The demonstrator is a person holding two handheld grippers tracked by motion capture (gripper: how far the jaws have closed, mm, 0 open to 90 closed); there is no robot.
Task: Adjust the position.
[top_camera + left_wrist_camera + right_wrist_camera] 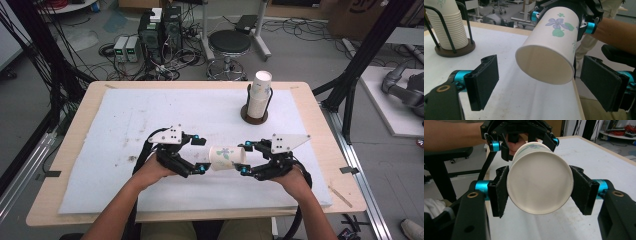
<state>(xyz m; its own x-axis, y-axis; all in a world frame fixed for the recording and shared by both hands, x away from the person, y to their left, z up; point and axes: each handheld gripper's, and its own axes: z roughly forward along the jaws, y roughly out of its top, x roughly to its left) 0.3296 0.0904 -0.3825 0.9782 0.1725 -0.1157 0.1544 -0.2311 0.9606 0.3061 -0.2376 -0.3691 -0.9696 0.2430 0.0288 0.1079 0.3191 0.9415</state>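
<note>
A white paper cup (227,157) with a blue flower print lies level above the mat's front middle, between the two grippers. My right gripper (244,158) is shut on its base end; in the right gripper view the pads (500,192) press both sides of the cup (540,185), whose closed bottom faces that camera. My left gripper (201,155) is open. In the left gripper view its jaws stand wide on either side of the cup (549,47), whose open mouth faces that camera, with gaps on both sides.
A stack of paper cups (259,95) stands in a wire holder on a round dark base (245,116) at the back right of the white mat (130,115). The wooden table's front edge (165,216) lies near the forearms. A stool (229,42) and electronics stand beyond the table.
</note>
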